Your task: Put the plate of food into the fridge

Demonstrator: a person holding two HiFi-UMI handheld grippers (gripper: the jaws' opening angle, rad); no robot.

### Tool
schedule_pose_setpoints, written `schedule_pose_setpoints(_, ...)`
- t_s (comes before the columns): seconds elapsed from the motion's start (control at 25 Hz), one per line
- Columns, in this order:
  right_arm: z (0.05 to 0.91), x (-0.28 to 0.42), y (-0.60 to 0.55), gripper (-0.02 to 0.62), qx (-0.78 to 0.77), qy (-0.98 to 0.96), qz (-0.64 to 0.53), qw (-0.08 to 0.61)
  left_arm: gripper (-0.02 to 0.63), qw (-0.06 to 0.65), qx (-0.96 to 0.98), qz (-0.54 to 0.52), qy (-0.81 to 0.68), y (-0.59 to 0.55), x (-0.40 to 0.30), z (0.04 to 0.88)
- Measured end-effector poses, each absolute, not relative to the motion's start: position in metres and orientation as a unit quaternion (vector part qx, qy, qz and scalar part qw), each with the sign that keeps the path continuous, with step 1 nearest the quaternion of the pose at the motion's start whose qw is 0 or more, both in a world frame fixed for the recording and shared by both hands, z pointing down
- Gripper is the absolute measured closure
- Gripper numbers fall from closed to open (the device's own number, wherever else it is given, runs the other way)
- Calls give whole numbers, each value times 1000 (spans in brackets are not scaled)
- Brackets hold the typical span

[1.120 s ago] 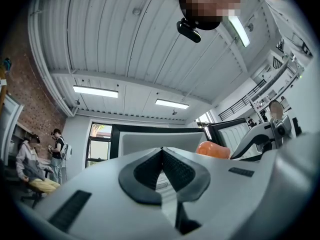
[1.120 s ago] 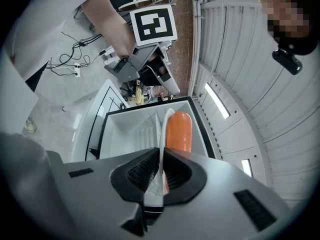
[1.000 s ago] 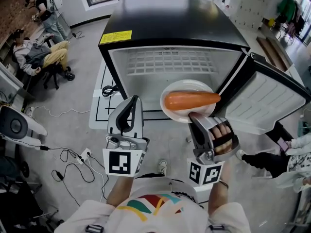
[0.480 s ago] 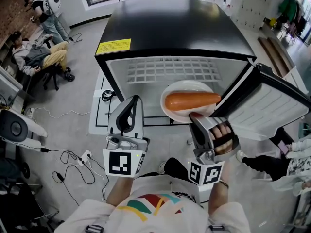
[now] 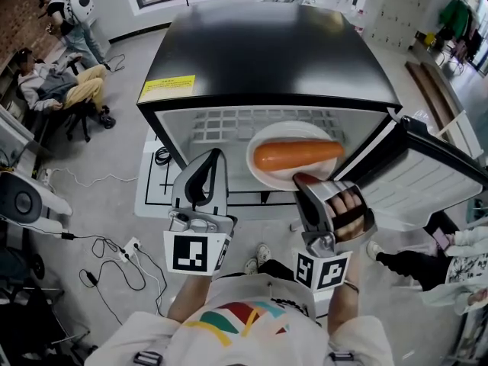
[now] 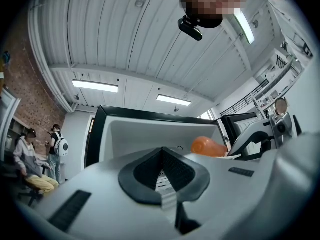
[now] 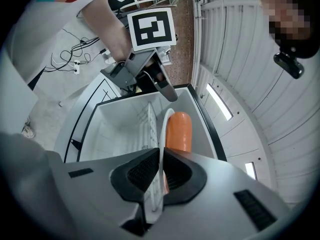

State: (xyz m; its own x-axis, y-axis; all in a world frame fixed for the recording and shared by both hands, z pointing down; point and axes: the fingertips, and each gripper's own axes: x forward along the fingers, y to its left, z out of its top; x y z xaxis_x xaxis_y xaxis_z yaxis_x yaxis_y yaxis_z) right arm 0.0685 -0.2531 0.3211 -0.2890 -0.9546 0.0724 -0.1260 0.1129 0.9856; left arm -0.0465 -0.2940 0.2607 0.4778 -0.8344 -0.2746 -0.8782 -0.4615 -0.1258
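A white plate (image 5: pixel 263 175) carries an orange sausage-shaped food (image 5: pixel 299 155). My right gripper (image 5: pixel 301 180) is shut on the plate's near rim and holds it level at the mouth of the black fridge (image 5: pixel 274 52). The fridge door (image 5: pixel 427 178) stands open to the right, and a white wire shelf (image 5: pixel 221 128) shows inside. In the right gripper view the plate edge (image 7: pixel 162 134) runs between the jaws of the right gripper (image 7: pixel 160 170), with the food (image 7: pixel 179 131) beyond. My left gripper (image 5: pixel 212 157) is shut and empty, left of the plate. The left gripper (image 6: pixel 161 171) points at the fridge opening (image 6: pixel 150 134).
Two people (image 5: pixel 65 90) are at the far left and another person (image 5: pixel 457 258) is beside the open door at the right. Cables and a power strip (image 5: pixel 114 250) lie on the floor to the left. A white floor panel (image 5: pixel 156 181) sits at the fridge's left foot.
Both grippers and the plate have come closer to the fridge; the plate now reaches over the opening's front edge. The right gripper's hold has not changed.
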Motion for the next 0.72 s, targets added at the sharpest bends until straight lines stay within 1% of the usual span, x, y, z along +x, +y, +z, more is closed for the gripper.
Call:
schedule_pose_setpoints(0.44, 307, 71, -292, 575, 422, -631, -520, 392, 598, 119, -845, 82, 514, -322, -30, 264)
schedule_pose_setpoints(0.72, 308, 68, -315, 574, 409, -636, -520, 397, 598, 116, -839, 75, 526, -333, -33, 267)
